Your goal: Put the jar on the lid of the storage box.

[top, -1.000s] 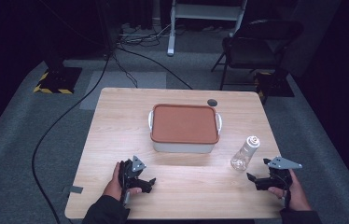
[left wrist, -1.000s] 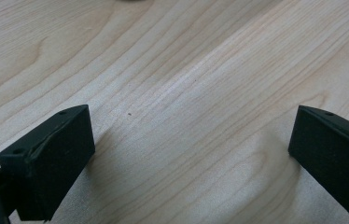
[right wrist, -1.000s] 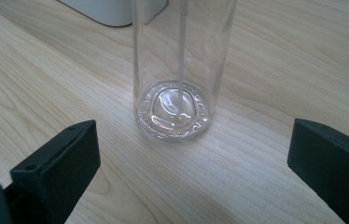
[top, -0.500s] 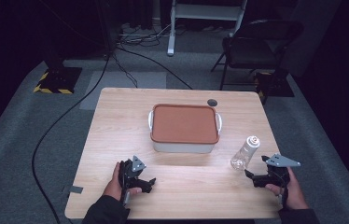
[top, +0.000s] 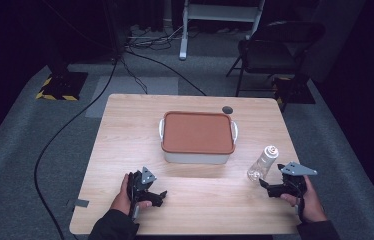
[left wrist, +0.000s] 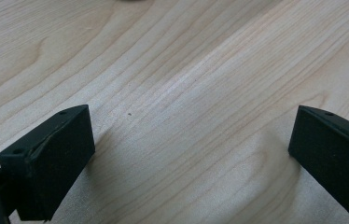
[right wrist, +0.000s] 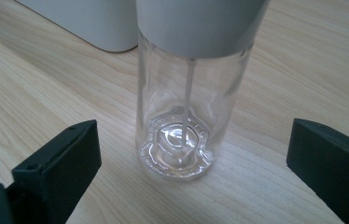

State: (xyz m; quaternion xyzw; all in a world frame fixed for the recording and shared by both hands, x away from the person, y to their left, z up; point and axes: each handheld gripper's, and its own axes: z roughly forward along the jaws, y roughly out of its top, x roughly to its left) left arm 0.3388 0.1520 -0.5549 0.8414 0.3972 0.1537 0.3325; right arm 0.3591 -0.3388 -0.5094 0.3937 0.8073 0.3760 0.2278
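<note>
Our right tongs [top: 265,185] are standing released near the tabletop's [top: 125,130] right edge, toward its near right corner, their jaws spread wide and gripping nothing. In the right gripper view the tongs [right wrist: 189,172] are framing a clear bottle [right wrist: 189,112]: it is standing upright between and just beyond the two jaws, apart from both, with bare wood showing on either side of its base. We are seeing a thin tube running down inside the glass and a pale grey collar above it. From the high view the bottle [top: 262,163] is standing just ahead of the right tongs, off the near right corner of a white box [top: 195,156] with a rust-coloured lid [top: 197,132] that is sitting in the middle of the tabletop. The bottle and the box are standing apart, not touching.

Our left tongs [top: 156,198] are lying low near the tabletop's near edge, toward its left side, well apart from the box and the bottle. In the left gripper view the tongs [left wrist: 191,154] are likewise gaping wide over bare wood grain, with nothing between the jaws. A hand [top: 123,194] is gripping the left tool from the left, and another hand [top: 311,202] is holding the right one from behind. A small dark round spot [top: 227,109] is sitting on the tabletop near the far edge, behind the box.
</note>
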